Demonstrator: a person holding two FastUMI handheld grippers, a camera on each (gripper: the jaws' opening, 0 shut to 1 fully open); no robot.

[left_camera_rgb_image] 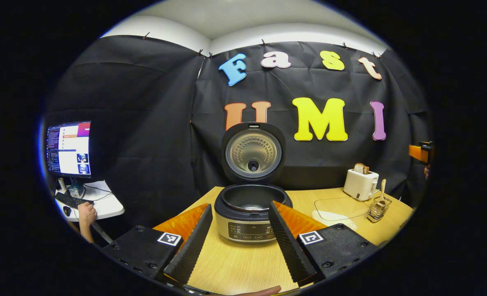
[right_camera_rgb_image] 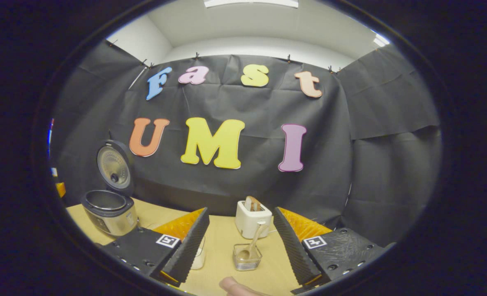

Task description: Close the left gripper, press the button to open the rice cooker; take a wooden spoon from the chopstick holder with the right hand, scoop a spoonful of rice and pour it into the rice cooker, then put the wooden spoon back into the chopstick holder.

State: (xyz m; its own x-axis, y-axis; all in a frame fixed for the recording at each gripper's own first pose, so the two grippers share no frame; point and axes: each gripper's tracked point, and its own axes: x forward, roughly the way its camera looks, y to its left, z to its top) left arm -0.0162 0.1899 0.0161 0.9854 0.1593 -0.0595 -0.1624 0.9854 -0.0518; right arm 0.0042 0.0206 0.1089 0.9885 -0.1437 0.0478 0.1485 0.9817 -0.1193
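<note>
On the wooden table (left_camera_rgb_image: 235, 263) in front of you stands the rice cooker (left_camera_rgb_image: 249, 216), its lid (left_camera_rgb_image: 253, 152) already swung upright so that the empty inner pot faces the ceiling and can receive rice; the button step therefore appears complete. Your left gripper (left_camera_rgb_image: 238, 234) hangs before the cooker's control panel with its jaws spread and nothing between them, framing the cooker on either side without touching it. Your right gripper (right_camera_rgb_image: 240, 242), jaws likewise spread and empty, points at the chopstick holder (right_camera_rgb_image: 247, 257), a small clear rack in which the wooden spoon (right_camera_rgb_image: 251, 243) leans, bowl down and handle tilted up toward the toaster (right_camera_rgb_image: 252, 218) just behind. This alignment suggests the spoon pick-up is the step in hand. The left gripper view adds what the other lacks: a clear container of rice (left_camera_rgb_image: 338, 211) lying between cooker and holder, and a monitor (left_camera_rgb_image: 68, 149) with a hand (left_camera_rgb_image: 87, 213) at a side desk. The right gripper view adds the spoon's lean within the holder, a pale cup-like object (right_camera_rgb_image: 199, 255) beside its left finger, too hidden to identify, and the cooker well apart at far left.
</note>
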